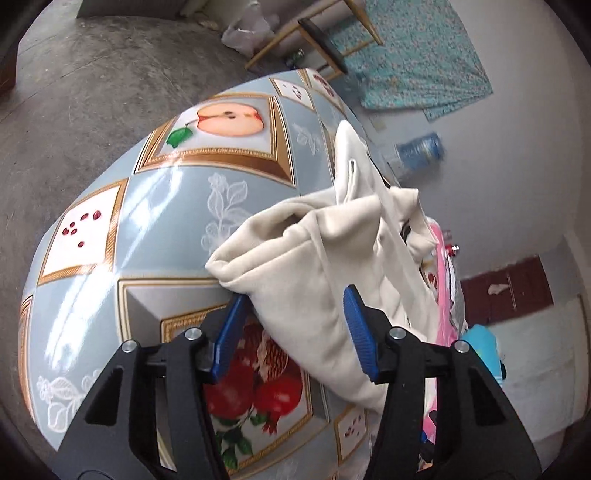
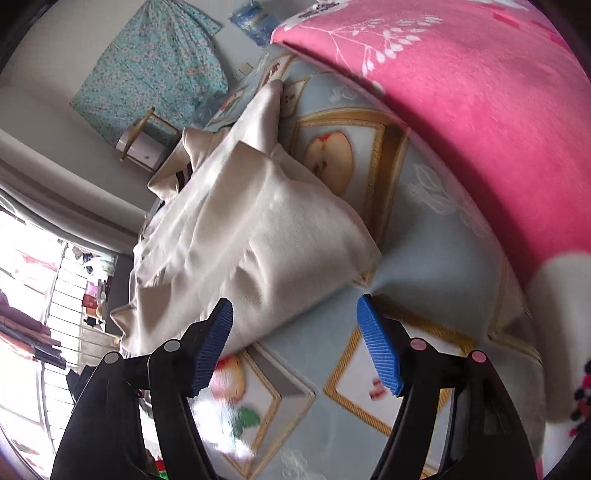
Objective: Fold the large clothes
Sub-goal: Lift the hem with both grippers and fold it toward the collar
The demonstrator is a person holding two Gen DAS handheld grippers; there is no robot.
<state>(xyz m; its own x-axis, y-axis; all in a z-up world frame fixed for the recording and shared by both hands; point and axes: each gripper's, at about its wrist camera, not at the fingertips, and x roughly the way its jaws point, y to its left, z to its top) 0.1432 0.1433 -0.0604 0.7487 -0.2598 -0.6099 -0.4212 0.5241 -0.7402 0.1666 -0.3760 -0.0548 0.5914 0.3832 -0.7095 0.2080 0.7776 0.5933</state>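
A glossy tabletop (image 1: 166, 206) covered in pale blue oilcloth printed with gold-framed fruit panels fills the foreground. A pink blanket (image 2: 480, 110) with a white leaf print lies along one side of it. Beyond, on the grey floor (image 1: 92, 92), stands a wooden stool (image 1: 321, 40), beside a crumpled plastic bag (image 1: 245, 33). A turquoise floral cloth (image 1: 424, 55) is spread nearby, close to a clear plastic bottle (image 1: 417, 149).

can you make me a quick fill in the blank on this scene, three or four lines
1. The garment on the table is ____ in colour.
2. The pads of both grippers are ____.
3. The blanket beside the garment is mostly ____.
4. The tablecloth is printed with framed pictures of ____.

Missing words: cream; blue; pink; fruit
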